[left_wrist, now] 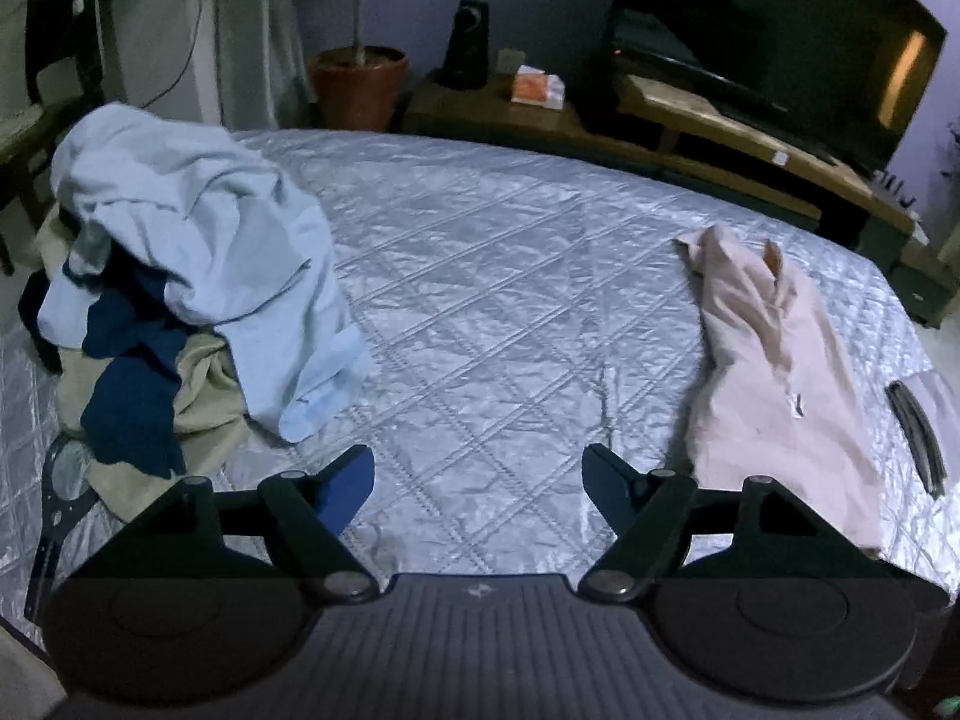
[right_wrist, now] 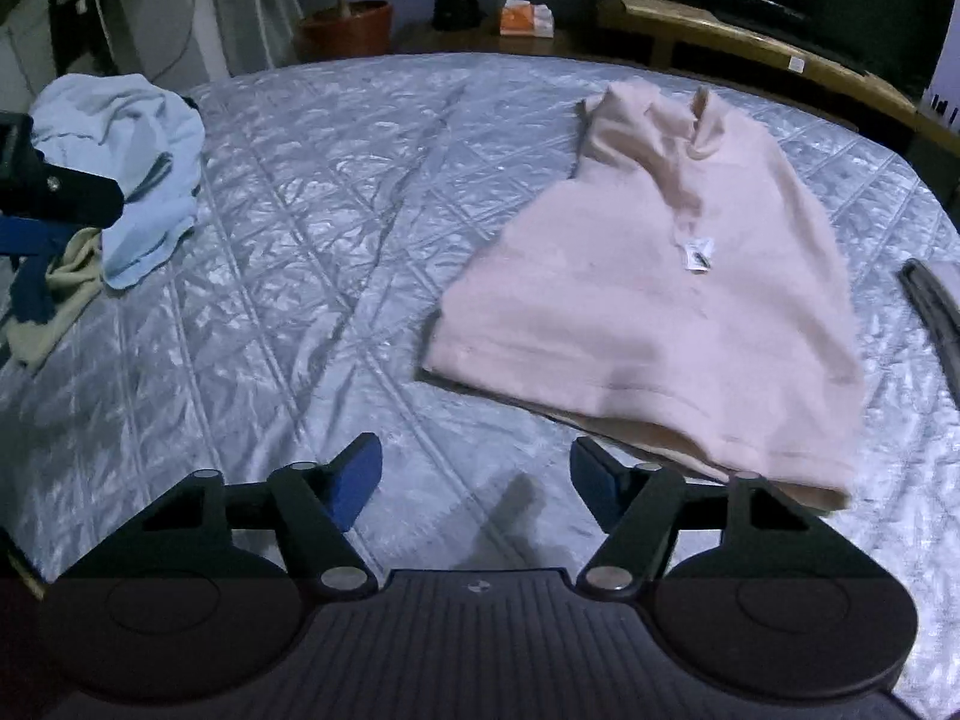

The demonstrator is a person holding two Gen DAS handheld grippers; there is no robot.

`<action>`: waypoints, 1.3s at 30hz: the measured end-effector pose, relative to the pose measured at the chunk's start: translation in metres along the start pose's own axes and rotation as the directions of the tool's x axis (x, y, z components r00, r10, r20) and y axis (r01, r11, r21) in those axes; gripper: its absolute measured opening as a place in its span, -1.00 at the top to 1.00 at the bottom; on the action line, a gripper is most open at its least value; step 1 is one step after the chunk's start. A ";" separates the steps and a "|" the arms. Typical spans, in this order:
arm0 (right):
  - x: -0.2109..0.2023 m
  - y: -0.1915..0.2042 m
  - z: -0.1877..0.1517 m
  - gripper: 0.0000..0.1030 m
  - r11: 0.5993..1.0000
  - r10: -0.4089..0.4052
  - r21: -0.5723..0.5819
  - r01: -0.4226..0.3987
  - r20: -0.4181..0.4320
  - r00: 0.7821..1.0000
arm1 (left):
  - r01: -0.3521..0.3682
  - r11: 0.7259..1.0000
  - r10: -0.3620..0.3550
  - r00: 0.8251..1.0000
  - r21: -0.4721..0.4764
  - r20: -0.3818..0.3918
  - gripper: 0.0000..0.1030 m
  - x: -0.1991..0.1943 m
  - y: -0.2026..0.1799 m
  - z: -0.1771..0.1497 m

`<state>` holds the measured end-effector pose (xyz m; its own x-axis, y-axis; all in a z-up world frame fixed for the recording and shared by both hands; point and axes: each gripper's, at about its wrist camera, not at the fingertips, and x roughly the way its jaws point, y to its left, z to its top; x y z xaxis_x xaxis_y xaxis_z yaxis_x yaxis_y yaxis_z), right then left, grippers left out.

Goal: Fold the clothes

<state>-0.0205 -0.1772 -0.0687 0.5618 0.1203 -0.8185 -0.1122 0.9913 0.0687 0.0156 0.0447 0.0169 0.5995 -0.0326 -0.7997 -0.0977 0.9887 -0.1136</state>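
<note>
Pink garment: a pale pink, soft knit top (right_wrist: 654,324) lies spread flat on the right part of the bed, collar end away from the cameras, hem nearest the right gripper, a small white tag showing near its middle.
Clothes pile: a heap of unfolded laundry (left_wrist: 180,300) sits on the left part of the bed, well apart from the pink top; a light blue shirt (left_wrist: 198,228) is draped on top, with a dark navy piece (left_wrist: 132,384) and a beige piece (left_wrist: 198,396) beneath it.
Left gripper: the left gripper (left_wrist: 478,480) hovers above bare quilt between the pile and the pink top, jaws apart, nothing between the blue pads.
Right gripper: the right gripper (right_wrist: 476,471) hovers just off the pink top's hem, jaws apart, holding nothing.
Bed: a shiny silver-grey quilted bedspread (right_wrist: 312,228) covers the whole surface.
Right edge: a dark ridged strip (right_wrist: 933,306) lies on the quilt; I cannot tell what it is.
Background: a terracotta plant pot (left_wrist: 360,84), a black speaker (left_wrist: 467,42), an orange and white box (left_wrist: 537,87) and a dark flat television (left_wrist: 780,36) on a wooden stand (left_wrist: 708,114).
</note>
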 end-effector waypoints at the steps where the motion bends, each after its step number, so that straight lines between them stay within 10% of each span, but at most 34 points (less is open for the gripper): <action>1: 0.005 0.001 0.001 -0.43 1.000 -0.013 0.019 0.013 0.005 1.000 | 0.003 1.000 -0.004 1.000 -0.012 -0.005 -0.43 0.001 0.003 0.001; 12: 0.042 0.012 0.012 -0.71 0.943 -0.215 0.277 0.187 0.073 0.974 | -0.021 1.000 0.021 1.000 -0.013 -0.005 -0.46 0.004 0.009 0.000; 14: 0.046 0.017 0.013 -0.51 0.940 -0.264 0.250 0.234 0.092 0.960 | -0.022 0.999 0.021 1.000 -0.028 -0.004 -0.48 0.004 0.011 0.001; 18: 0.039 -0.005 0.014 0.92 0.931 -0.261 0.295 0.215 0.125 0.957 | -0.027 0.998 0.027 1.000 -0.056 -0.004 -0.48 0.004 0.019 0.003; 22: 0.009 -0.039 0.015 1.00 0.928 -0.251 0.324 0.185 0.176 0.952 | -0.031 0.997 0.030 1.000 -0.066 -0.007 -0.49 0.005 0.021 0.003; 27: -0.060 -0.046 0.016 1.00 0.982 -0.186 0.102 0.161 0.330 0.925 | -0.025 0.998 0.024 1.000 -0.055 -0.015 -0.55 0.007 0.016 0.001; 33: -0.128 -0.063 -0.003 0.95 0.945 -0.240 -0.129 0.300 0.348 0.906 | 0.009 0.997 -0.012 0.999 -0.076 -0.037 -0.54 0.008 0.014 0.000; 39: -0.102 -0.044 0.000 -0.41 0.940 -0.167 -0.249 0.234 0.263 0.950 | 0.030 0.996 -0.035 0.998 -0.079 -0.052 -0.50 0.012 0.006 0.000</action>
<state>-0.0732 -0.2331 0.0116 0.7681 -0.0370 -0.6393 -0.1782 0.9466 -0.2689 0.0221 0.0504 0.0062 0.5604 -0.0744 -0.8249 -0.1420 0.9726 -0.1842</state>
